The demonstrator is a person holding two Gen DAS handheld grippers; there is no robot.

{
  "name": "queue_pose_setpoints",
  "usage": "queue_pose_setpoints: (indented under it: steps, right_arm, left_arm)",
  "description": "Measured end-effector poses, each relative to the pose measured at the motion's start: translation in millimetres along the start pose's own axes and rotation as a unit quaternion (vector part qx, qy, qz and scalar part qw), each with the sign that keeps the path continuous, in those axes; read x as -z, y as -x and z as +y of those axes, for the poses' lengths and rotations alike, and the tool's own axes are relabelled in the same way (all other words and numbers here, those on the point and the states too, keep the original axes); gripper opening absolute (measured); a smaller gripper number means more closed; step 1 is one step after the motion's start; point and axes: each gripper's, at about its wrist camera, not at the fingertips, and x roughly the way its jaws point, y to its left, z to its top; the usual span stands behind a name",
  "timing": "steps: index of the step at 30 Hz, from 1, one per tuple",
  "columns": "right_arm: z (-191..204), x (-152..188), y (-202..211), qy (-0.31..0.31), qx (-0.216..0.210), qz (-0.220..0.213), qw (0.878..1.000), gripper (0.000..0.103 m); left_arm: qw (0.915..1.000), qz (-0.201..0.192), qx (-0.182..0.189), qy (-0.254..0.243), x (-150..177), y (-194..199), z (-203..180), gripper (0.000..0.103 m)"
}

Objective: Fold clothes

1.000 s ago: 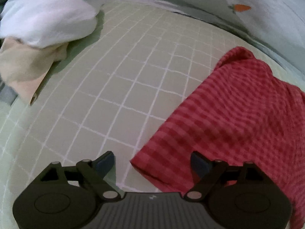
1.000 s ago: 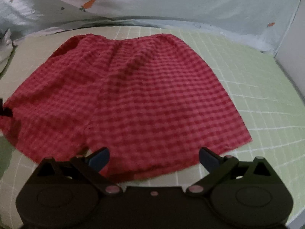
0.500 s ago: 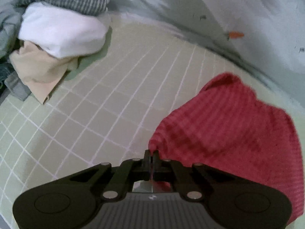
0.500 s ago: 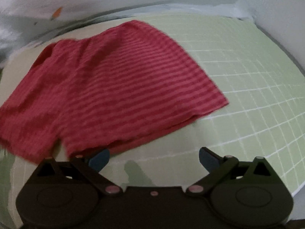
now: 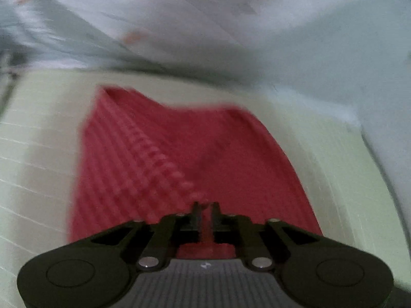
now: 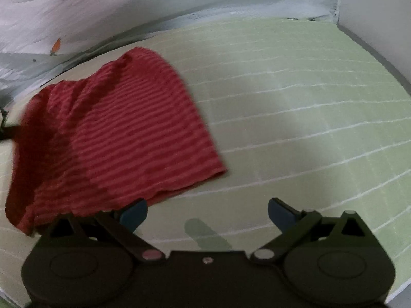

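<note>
Between the narrow jaws of the left tongs [image 5: 204, 206], which are opening, sits a fold of the red shorts [image 5: 159, 154]. Right tongs [image 6: 207, 211] stand wide and hold nothing; the shorts lie to their left on the green sheet [image 6: 295, 102].

left gripper [image 5: 204, 211] tilted down with its jaws nearly together and just starting to open, red cloth [image 5: 179, 159] pinched between them, while the right gripper [image 6: 207, 211] hangs wide open, gripping nothing

Bare pale-green grid-lined mattress sheet [image 6: 295, 107] lies open to the right of the red checked cloth shorts [image 6: 123, 133]. A rumpled light-blue carrot-print quilt [image 6: 77, 7] banks the far edge.
</note>
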Motion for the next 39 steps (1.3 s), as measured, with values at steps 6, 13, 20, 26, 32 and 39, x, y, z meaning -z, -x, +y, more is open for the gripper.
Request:
queue_pose_setpoints:
  steps: [6,13,20,26,32,39]
  right_arm:
    - [-23,-5,0,0.016,-0.021,-0.010,1.000,0.101]
    - [1,-21,-11,0.061,-0.084,-0.037,0.994,0.103]
    - [43,-43,-38,0.100,-0.136,-0.029,0.985,0.103]
    - [89,-68,-64,0.164,-0.167,-0.026,0.972,0.094]
    - [135,-85,-86,0.187,-0.269,0.010,0.945,0.049]
    - [157,-74,-110,0.198,-0.296,0.056,0.933,0.007]
  left_arm:
    - [0.9964,0.051,-0.056,-0.039,49,-11,-36,0.062]
    - [0.9816,0.098,-0.150,0.065,57,-26,11,0.066]
    - [0.9749,0.097,-0.170,0.106,58,-34,37,0.069]
    - [0.9679,0.096,-0.193,0.130,58,-36,58,0.086]
    - [0.9641,0.103,-0.203,0.137,57,-39,60,0.093]
    - [0.9629,0.116,-0.203,0.136,54,-42,65,0.097]
